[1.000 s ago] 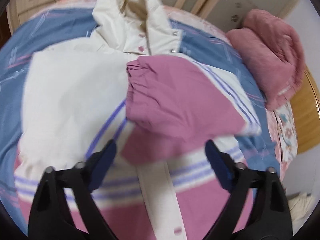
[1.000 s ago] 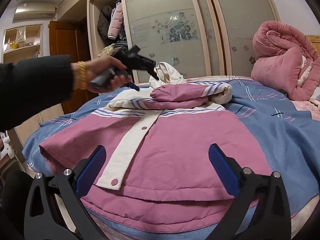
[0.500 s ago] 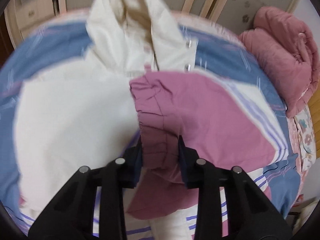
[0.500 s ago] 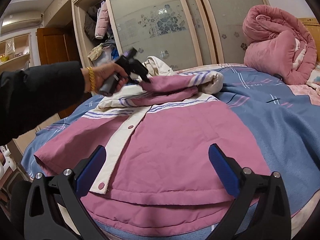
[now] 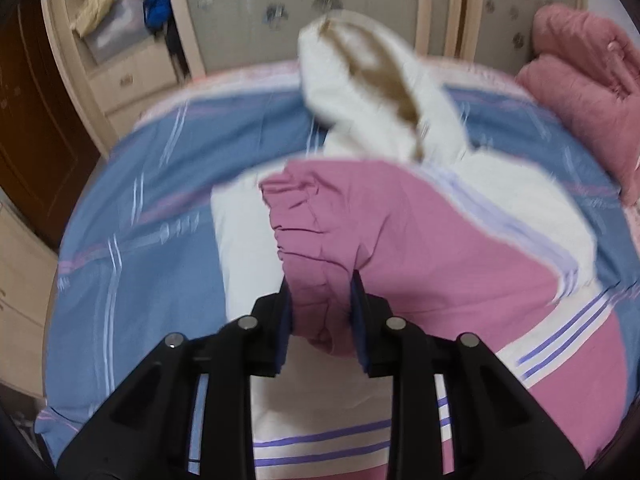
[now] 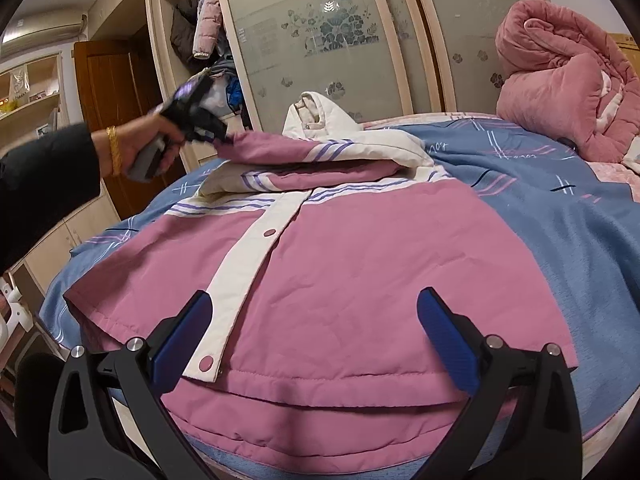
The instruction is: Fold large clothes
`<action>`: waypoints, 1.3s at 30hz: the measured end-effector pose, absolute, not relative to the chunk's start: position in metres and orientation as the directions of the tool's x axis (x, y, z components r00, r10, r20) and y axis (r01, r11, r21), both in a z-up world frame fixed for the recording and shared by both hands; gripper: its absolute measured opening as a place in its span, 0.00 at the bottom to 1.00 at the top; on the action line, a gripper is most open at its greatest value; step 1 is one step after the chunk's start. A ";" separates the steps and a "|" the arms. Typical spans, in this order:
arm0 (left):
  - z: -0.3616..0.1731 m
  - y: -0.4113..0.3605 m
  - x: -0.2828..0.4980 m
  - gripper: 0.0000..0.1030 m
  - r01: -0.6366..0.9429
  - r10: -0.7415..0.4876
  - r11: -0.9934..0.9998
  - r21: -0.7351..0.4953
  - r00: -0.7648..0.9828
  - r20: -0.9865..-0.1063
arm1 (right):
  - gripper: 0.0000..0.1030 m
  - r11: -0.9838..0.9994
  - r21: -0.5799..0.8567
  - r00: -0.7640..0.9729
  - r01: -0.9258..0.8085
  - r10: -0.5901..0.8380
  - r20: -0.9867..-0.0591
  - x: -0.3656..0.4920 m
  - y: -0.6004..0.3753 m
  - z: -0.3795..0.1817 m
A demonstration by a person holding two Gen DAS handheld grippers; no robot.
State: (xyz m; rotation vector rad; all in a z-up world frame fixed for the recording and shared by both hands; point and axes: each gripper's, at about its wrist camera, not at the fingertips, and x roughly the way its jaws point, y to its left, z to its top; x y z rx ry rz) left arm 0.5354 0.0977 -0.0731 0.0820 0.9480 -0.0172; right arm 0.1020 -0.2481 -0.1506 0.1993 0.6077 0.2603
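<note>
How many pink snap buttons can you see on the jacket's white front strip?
2: one snap midway up the white strip, one near the hem. Others may hide under the folded sleeve.

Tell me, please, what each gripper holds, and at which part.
Left gripper pinches the jacket's pink sleeve at its cuff, though its fingers are easing open. Right gripper holds nothing.

We see even, soft indoor light with faint shadows, strong fisheye bending and dark corners in both views, and motion blur smearing the left wrist view.
</note>
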 end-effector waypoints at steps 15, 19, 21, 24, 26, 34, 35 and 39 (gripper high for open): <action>-0.055 0.129 0.358 0.98 -0.110 0.098 0.994 0.020 0.768 -0.633 | 0.99 0.963 0.218 0.818 -0.157 0.250 -0.518 0.097 -0.249 -0.149; -0.042 0.124 0.237 0.98 -0.100 0.100 0.994 0.033 0.793 -0.601 | 0.99 0.971 0.192 0.831 -0.144 0.224 -0.509 0.086 -0.250 -0.146; -0.043 0.122 0.188 0.98 -0.130 0.126 0.991 0.039 0.778 -0.616 | 0.99 0.973 0.183 0.838 -0.138 0.214 -0.503 0.076 -0.251 -0.141; -0.047 0.118 0.137 0.98 -0.164 0.133 0.986 0.007 0.768 -0.627 | 0.99 0.976 0.176 0.843 -0.130 0.202 -0.499 0.064 -0.252 -0.130; -0.049 0.114 0.118 0.98 -0.170 0.149 0.985 0.028 0.753 -0.641 | 0.99 0.983 0.147 0.844 -0.109 0.170 -0.508 0.055 -0.249 -0.120; -0.041 0.070 0.061 0.98 -0.076 0.088 0.996 0.046 0.782 -0.617 | 0.99 0.991 0.107 0.846 -0.077 0.122 -0.519 0.016 -0.251 -0.078; -0.041 0.067 0.058 0.98 -0.071 0.086 0.996 0.048 0.783 -0.617 | 0.99 0.992 0.104 0.847 -0.074 0.117 -0.519 0.011 -0.252 -0.073; -0.040 0.059 0.049 0.98 -0.055 0.062 0.998 0.031 0.791 -0.609 | 0.99 0.994 0.093 0.853 -0.064 0.103 -0.512 -0.004 -0.256 -0.058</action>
